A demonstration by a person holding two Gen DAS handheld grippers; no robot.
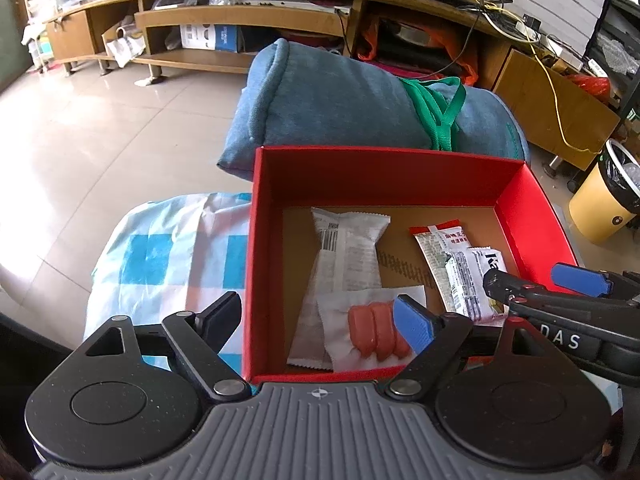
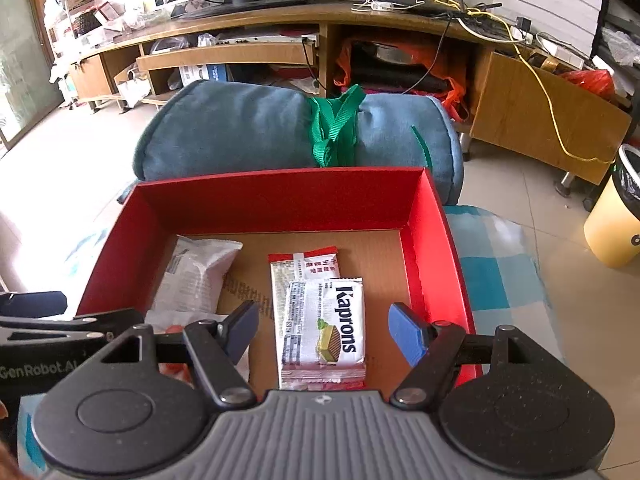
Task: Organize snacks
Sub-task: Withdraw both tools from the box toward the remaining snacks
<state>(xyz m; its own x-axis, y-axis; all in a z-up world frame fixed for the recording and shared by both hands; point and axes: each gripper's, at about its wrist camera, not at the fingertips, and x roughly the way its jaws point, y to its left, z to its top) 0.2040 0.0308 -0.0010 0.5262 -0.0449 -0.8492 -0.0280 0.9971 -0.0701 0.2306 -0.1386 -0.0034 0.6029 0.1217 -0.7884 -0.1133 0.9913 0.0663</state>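
A red box (image 1: 372, 180) (image 2: 280, 196) with a brown floor holds the snacks. In the left wrist view, a long white packet (image 1: 346, 252) lies at its left, with a clear packet of small sausages (image 1: 368, 332) on its near end. A red-topped silver packet (image 1: 434, 248) lies at the right under a white Kaprons wafer pack (image 1: 470, 280) (image 2: 324, 324). My left gripper (image 1: 320, 320) is open and empty, its jaws straddling the box's left wall. My right gripper (image 2: 322, 330) is open and empty, just above the Kaprons pack.
The box sits on a blue-and-white checked cloth (image 1: 168, 256). A rolled blue blanket (image 1: 340, 108) tied with green straps lies behind the box. A wooden TV bench (image 1: 240, 16) runs along the back wall. A yellow bin (image 1: 604, 200) stands at the right.
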